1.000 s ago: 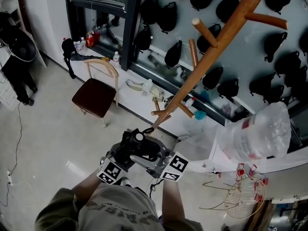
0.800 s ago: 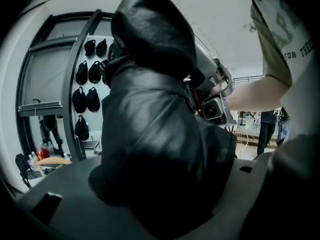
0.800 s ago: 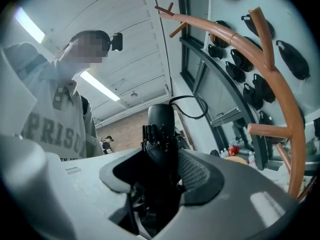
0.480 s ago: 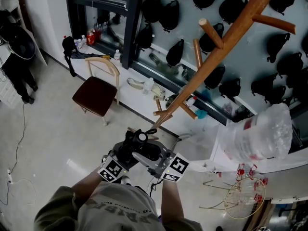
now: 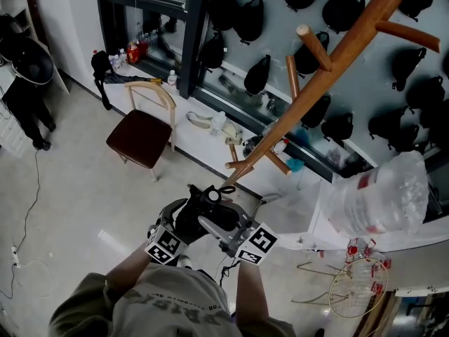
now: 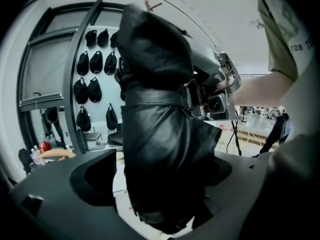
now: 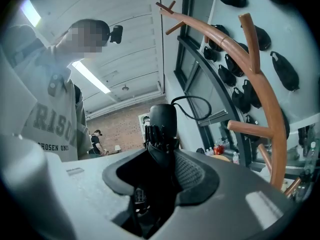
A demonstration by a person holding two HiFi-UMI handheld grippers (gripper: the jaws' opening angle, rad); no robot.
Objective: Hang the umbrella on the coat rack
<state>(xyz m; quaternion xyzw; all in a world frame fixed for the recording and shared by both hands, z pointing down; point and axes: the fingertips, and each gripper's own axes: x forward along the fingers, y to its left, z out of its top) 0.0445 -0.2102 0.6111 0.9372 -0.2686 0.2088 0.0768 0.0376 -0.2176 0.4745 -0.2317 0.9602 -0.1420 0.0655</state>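
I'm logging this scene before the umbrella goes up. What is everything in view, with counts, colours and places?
coat rack: one, brown wood, running diagonally across the head view's upper right
umbrella: one, black, folded, between both grippers below the rack
chair: one, wooden frame with dark red seat, left, by the window ledge
bags: many, black, hung on the pale wall
plastic bag: one, clear, right edge
bottles: a few, too small to count, ledge at upper left
left gripper: one, grey, fingers opening, umbrella between them
right gripper: one, grey, fingers closed on the umbrella's handle
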